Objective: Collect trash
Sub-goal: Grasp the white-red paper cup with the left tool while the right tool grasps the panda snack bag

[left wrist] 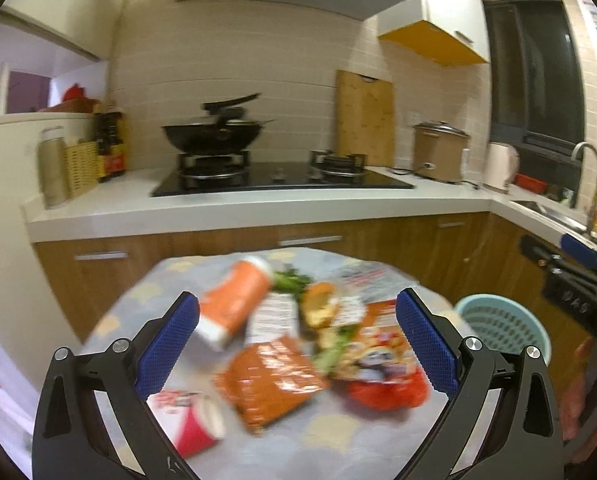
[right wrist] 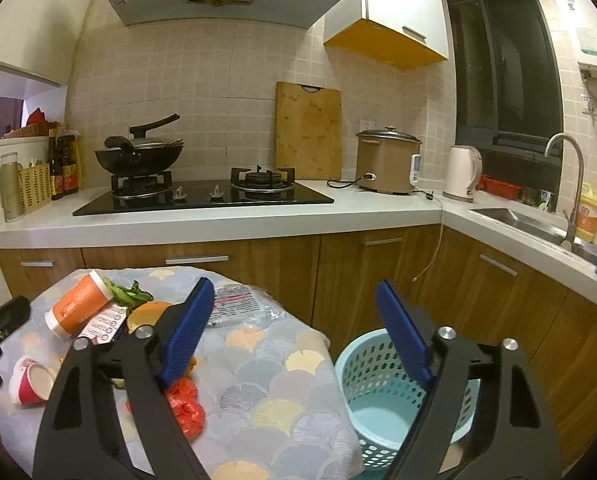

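Observation:
Trash lies on a small table with a scale-patterned cloth (right wrist: 266, 364). I see an orange cup (left wrist: 234, 304) on its side, an orange snack bag (left wrist: 270, 384), a red snack bag (left wrist: 382, 364), a red-and-white paper cup (left wrist: 190, 416), green vegetable scraps (right wrist: 128, 294), an orange peel (right wrist: 146, 314) and a clear plastic wrapper (right wrist: 238, 306). My left gripper (left wrist: 298, 344) is open above the pile, holding nothing. My right gripper (right wrist: 290, 332) is open and empty, over the table's right edge and above a light blue waste basket (right wrist: 382, 416).
The basket stands on the floor right of the table, also in the left wrist view (left wrist: 502, 328). Behind is a kitchen counter (right wrist: 218, 220) with a stove, wok (right wrist: 138, 156), cutting board, rice cooker (right wrist: 386, 160), kettle and sink (right wrist: 514, 216). Wooden cabinets run below.

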The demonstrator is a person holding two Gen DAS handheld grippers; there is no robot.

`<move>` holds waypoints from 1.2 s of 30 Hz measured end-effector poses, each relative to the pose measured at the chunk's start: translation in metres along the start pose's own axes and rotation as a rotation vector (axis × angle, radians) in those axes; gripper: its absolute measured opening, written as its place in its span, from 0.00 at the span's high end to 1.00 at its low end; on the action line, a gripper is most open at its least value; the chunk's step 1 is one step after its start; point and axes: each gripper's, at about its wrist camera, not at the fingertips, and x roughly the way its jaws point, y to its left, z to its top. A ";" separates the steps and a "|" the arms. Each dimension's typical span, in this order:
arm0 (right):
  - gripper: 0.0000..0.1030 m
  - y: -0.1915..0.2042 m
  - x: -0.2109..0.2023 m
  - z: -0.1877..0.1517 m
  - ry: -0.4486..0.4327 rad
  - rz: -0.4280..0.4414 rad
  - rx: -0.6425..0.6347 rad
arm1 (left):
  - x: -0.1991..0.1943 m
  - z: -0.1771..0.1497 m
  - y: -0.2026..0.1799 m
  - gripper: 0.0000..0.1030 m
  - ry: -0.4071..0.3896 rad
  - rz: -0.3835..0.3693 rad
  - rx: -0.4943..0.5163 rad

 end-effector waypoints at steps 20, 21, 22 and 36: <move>0.25 0.060 0.083 -0.045 0.303 0.262 -0.007 | 0.037 -0.077 0.133 0.09 0.343 0.038 -0.152; 0.25 0.061 0.085 -0.047 0.313 0.265 -0.006 | 0.041 -0.083 0.135 0.09 0.363 0.038 -0.162; 0.25 0.061 0.088 -0.049 0.323 0.269 -0.005 | 0.044 -0.087 0.137 0.10 0.378 0.039 -0.175; 0.25 0.068 0.102 -0.058 0.387 0.312 0.013 | 0.060 -0.098 0.128 0.24 0.419 -0.168 -0.328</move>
